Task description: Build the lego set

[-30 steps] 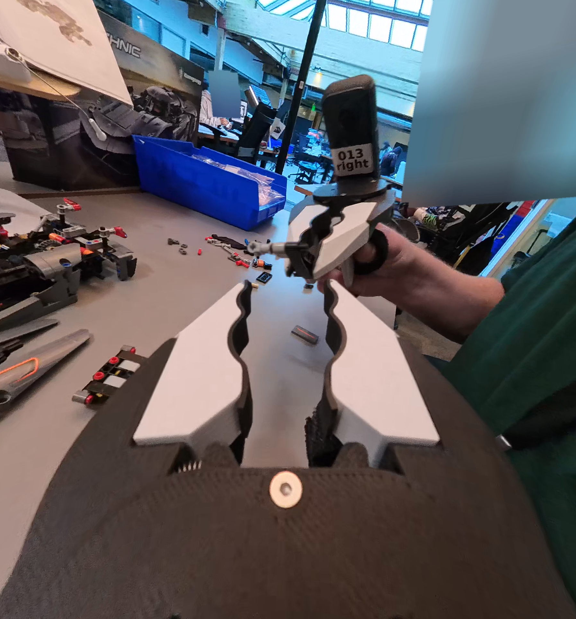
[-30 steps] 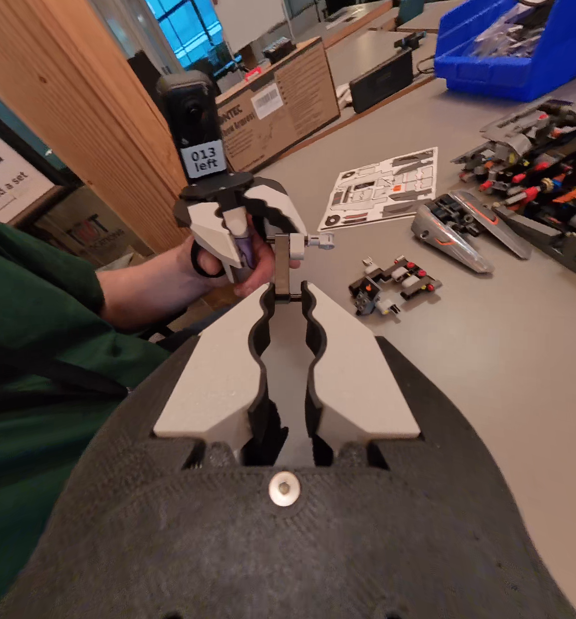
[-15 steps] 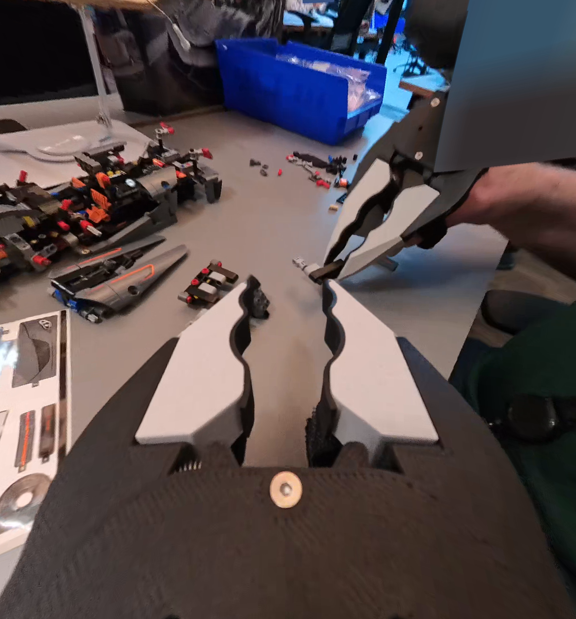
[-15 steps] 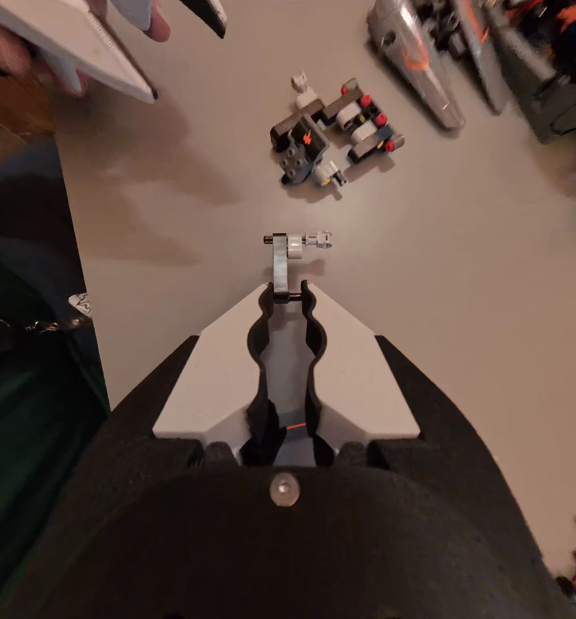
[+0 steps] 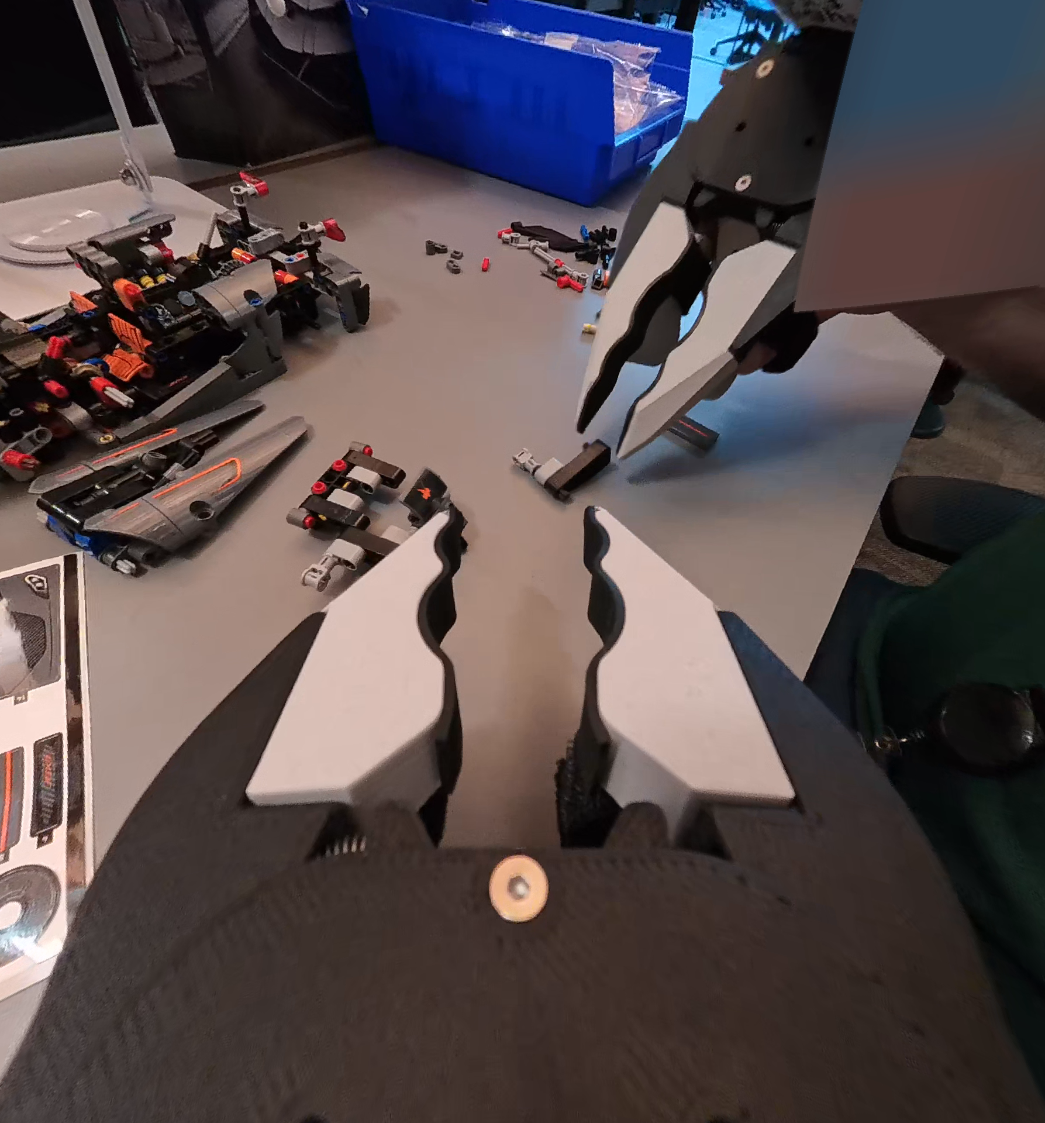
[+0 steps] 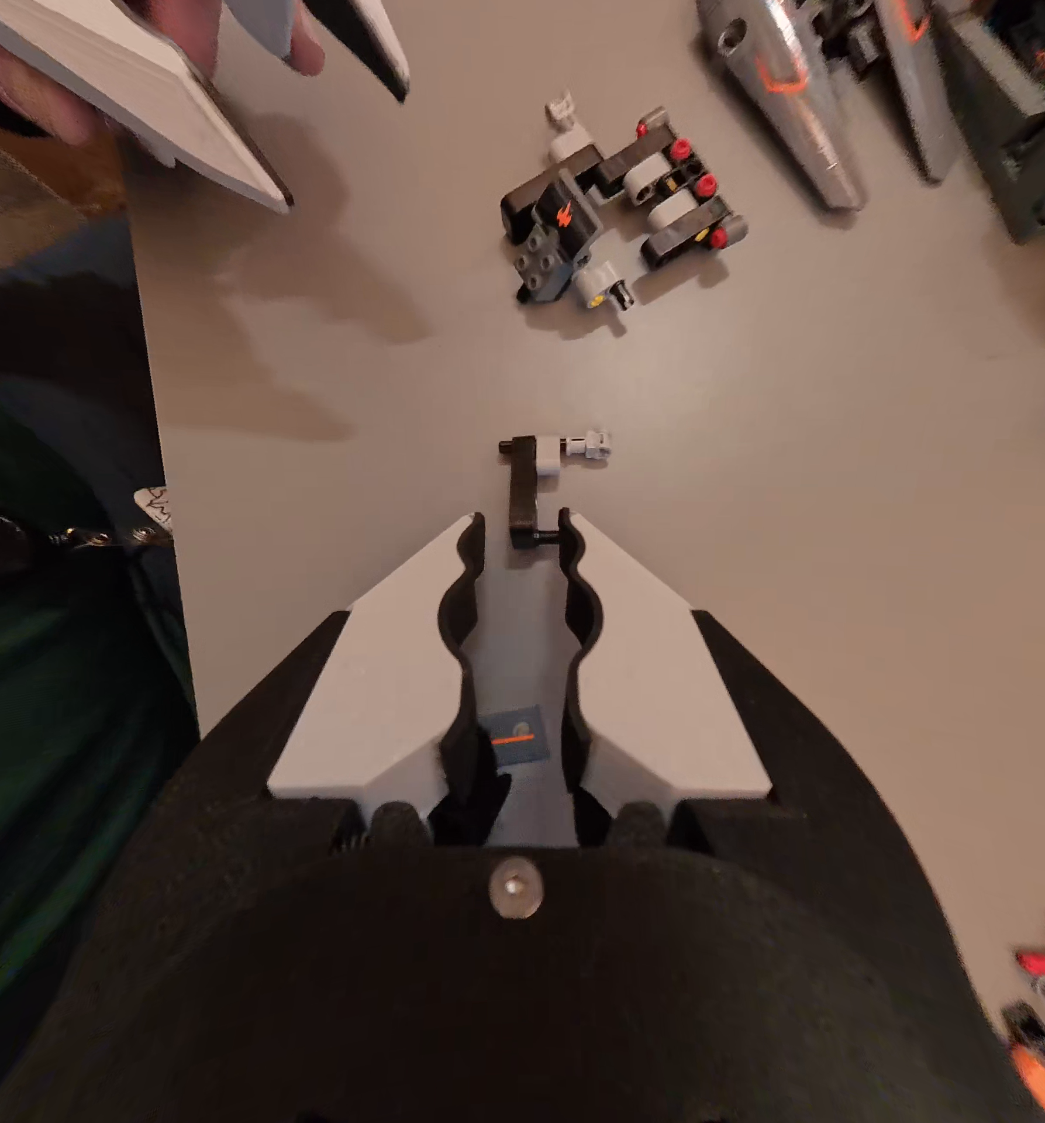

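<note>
A small piece, a black beam with a light grey connector (image 6: 526, 480), lies on the grey table (image 6: 750, 547). My right gripper (image 6: 521, 521) is open. Its tips stand on either side of the beam's near end, and the beam's black pin touches the right finger. In the left wrist view the piece (image 5: 562, 471) lies flat just below the right gripper's tips (image 5: 603, 439). My left gripper (image 5: 523, 521) is open and empty, just short of the piece. A small black-and-grey subassembly with red pins (image 5: 356, 492) lies by its left fingertip and shows in the right wrist view (image 6: 617, 206).
The large partly built car model (image 5: 143, 328) and grey wing panels with orange lines (image 5: 161, 480) lie at the left. A sticker sheet (image 5: 15, 729) is at the near left. A blue bin (image 5: 507, 91), loose parts (image 5: 556, 255) and a small dark tile (image 5: 693, 432) are nearby. The table edge (image 5: 872, 516) runs at the right. My right fingertips sit around 11 cm from my left ones.
Both grippers tipped down from mid-air toward the table. The right gripper brought the small piece down, opened its jaws, and the piece now lies on the table.
</note>
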`<action>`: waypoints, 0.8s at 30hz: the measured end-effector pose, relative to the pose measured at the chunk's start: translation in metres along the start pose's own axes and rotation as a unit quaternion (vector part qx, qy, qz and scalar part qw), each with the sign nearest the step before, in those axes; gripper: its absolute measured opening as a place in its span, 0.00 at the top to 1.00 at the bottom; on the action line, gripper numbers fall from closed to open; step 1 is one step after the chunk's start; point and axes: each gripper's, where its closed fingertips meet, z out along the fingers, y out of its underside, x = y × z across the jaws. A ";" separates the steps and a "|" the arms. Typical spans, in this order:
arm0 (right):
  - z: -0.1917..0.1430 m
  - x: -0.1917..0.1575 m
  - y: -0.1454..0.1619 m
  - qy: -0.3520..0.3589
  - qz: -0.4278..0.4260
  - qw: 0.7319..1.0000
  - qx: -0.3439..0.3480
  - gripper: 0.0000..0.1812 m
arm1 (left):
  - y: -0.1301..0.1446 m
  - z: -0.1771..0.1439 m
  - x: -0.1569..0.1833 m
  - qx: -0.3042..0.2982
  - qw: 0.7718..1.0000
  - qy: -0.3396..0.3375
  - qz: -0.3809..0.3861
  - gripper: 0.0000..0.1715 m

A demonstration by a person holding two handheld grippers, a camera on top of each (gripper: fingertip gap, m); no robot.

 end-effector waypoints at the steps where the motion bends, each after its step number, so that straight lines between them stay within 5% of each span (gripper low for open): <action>1: 0.005 0.000 0.002 -0.003 -0.002 1.000 -0.007 0.89 | 0.000 0.000 0.000 0.000 1.000 -0.002 0.001 0.78; 3: 0.011 -0.001 0.006 -0.002 -0.014 1.000 -0.017 0.97 | 0.000 -0.001 0.000 -0.001 1.000 -0.006 0.005 0.78; 6: 0.009 -0.005 -0.001 -0.012 -0.006 1.000 0.004 0.97 | 0.000 -0.003 0.000 -0.002 1.000 -0.012 0.009 0.78; 10: -0.008 -0.025 -0.029 -0.112 0.071 0.986 0.099 0.97 | -0.004 -0.003 0.005 0.000 1.000 -0.016 0.019 0.77; 15: -0.035 -0.034 -0.058 -0.258 0.200 0.920 0.218 0.97 | -0.022 0.002 0.013 0.025 0.995 -0.045 0.082 0.76; 24: -0.064 -0.042 -0.087 -0.393 0.288 0.807 0.333 0.97 | -0.057 0.022 0.030 0.081 0.976 -0.094 0.180 0.63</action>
